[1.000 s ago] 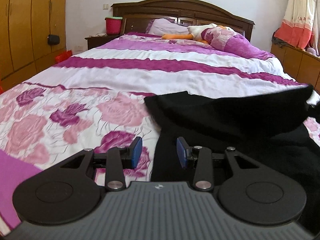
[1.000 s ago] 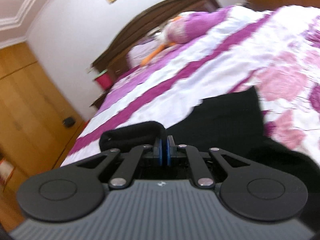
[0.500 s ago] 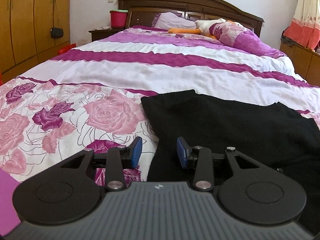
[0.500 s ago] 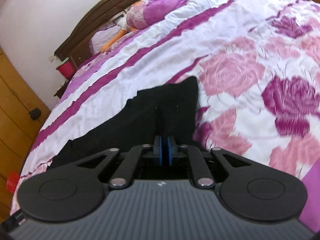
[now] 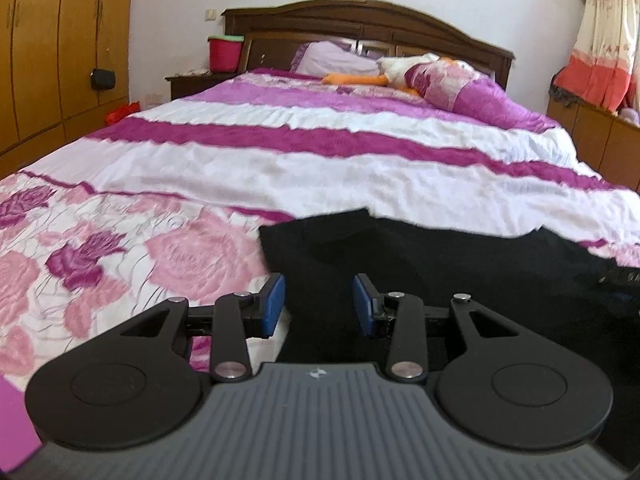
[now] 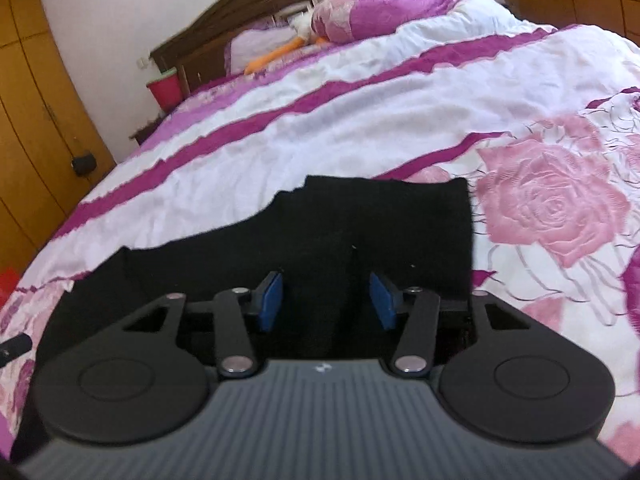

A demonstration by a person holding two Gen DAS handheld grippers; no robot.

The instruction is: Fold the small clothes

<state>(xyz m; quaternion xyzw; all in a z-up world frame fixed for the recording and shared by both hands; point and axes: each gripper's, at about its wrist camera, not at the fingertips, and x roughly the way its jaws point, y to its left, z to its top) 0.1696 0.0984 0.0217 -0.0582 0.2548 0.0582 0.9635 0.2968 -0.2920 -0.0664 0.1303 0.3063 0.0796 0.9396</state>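
Note:
A black garment (image 5: 420, 264) lies flat on the bed's floral cover, folded over on itself. My left gripper (image 5: 319, 304) is open and empty, hovering over the garment's left edge. In the right wrist view the same black garment (image 6: 360, 224) spreads out ahead, its far right corner squared off. My right gripper (image 6: 326, 300) is open and empty just above the cloth, with blue pads (image 6: 270, 300) apart.
The bed cover (image 5: 280, 152) has white and magenta stripes and pink roses. Pillows and a plush toy (image 5: 400, 70) lie at the dark wooden headboard. A nightstand with a red bucket (image 5: 224, 54) stands left, wooden wardrobes (image 5: 52, 48) beyond it, a low cabinet (image 5: 592, 136) to the right.
My right gripper was shut on a fold of the black garment, carried it across and down, and has now opened and let go. The garment lies flat. My left gripper stayed open.

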